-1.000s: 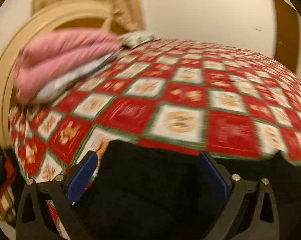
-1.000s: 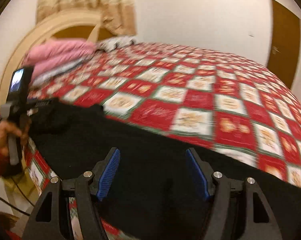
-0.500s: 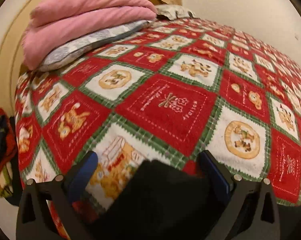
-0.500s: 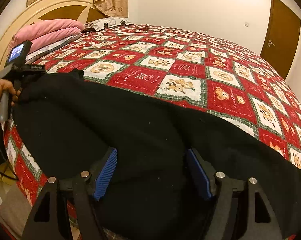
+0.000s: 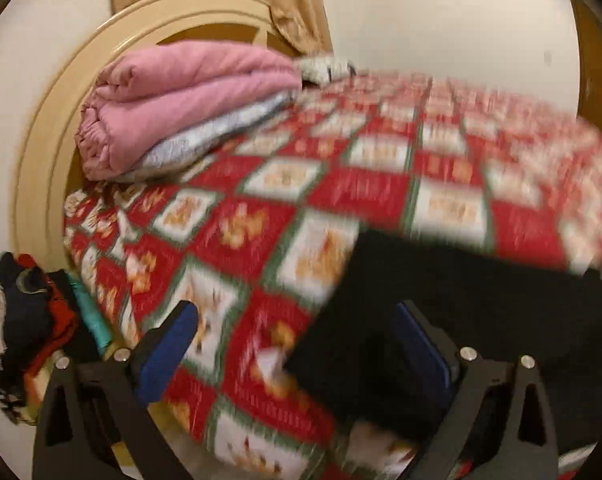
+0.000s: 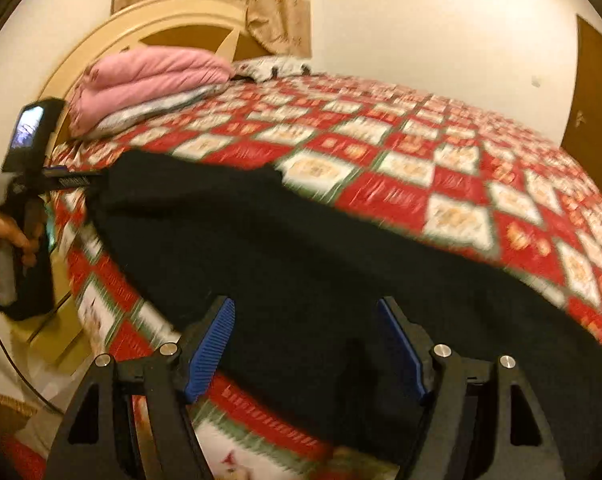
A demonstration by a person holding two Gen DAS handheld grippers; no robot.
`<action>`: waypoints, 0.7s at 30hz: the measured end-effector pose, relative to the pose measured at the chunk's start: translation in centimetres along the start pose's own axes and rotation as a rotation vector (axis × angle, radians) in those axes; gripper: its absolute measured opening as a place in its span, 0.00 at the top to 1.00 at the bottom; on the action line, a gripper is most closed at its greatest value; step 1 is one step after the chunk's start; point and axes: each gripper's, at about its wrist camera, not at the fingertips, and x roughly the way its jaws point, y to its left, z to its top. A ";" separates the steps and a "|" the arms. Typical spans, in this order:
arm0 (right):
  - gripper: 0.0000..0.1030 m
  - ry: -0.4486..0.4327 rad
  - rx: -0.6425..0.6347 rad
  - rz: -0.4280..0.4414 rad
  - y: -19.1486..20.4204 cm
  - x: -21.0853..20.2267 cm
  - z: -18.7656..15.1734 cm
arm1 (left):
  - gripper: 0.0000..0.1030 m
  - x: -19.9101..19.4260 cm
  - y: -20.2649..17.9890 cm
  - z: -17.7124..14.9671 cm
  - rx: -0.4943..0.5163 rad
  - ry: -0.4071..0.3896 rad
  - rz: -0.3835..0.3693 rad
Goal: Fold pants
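My bed under a red, white and green checked holiday quilt, black fabric pants spread across its lower edge, folded pink blanket on pale patterned pillow upper left

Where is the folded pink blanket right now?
The pink blanket lies at the head of the bed, upper left in both wrist views, stacked on a pale pillow against the cream headboard, far from the black pants.
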 end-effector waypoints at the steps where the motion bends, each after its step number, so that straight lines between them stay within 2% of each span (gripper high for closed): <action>1: 0.28 0.030 0.015 0.018 0.1 0.4 -0.7 | 0.01 0.7 -0.4 -0.7 0.019 0.024 0.023; 2: 0.28 0.055 0.021 0.023 0.4 0.8 -1.1 | 0.00 0.8 -0.3 -1.4 0.017 0.002 0.033; 3: 0.28 0.075 0.008 0.014 0.6 1.1 -1.8 | 0.00 0.7 -0.1 -1.8 0.009 -0.054 0.047; 5: 0.26 0.074 -0.086 -0.030 1.7 0.8 -2.4 | 0.00 0.7 -0.1 -1.6 0.029 -0.052 0.060; 6: 0.22 0.093 -0.125 -0.046 2.3 0.8 -2.7 | 0.00 0.6 -0.2 -1.2 0.035 -0.048 0.074; 8: 0.20 0.096 -0.197 -0.096 3.5 0.7 -3.6 | 0.00 0.6 -0.5 -0.4 0.059 -0.058 0.124; 10: 0.20 0.088 -0.184 -0.100 3.3 0.3 -3.9 | 0.00 0.9 -0.9 0.4 0.077 -0.071 0.171; 13: 0.20 0.056 -0.098 -0.064 1.9 -1.5 -3.4 | 0.00 1.1 -1.1 1.2 0.070 -0.052 0.184; 15: 0.20 -0.054 -0.012 -0.061 -0.3 -4.8 -3.0 | 0.00 0.0 -1.1 1.3 0.044 -0.064 0.158; 17: 0.20 -0.144 0.081 -0.143 -4.1 -8.7 -3.0 | 0.00 -1.8 -1.3 0.9 0.019 -0.095 0.115; 19: 0.20 -0.174 0.197 -0.283 -9.5 -12.5 -3.9 | 0.00 -3.8 -1.8 0.7 -0.008 -0.124 0.065; 20: 0.20 -0.176 0.238 -0.319 -11.6 -13.5 -4.3 | 0.00 -4.9 -2.4 0.6 -0.028 -0.143 0.011; 21: 0.20 -0.172 0.310 -0.375 -15.3 -15.4 -5.5 | 0.00 -5.5 -2.9 0.5 -0.036 -0.150 -0.027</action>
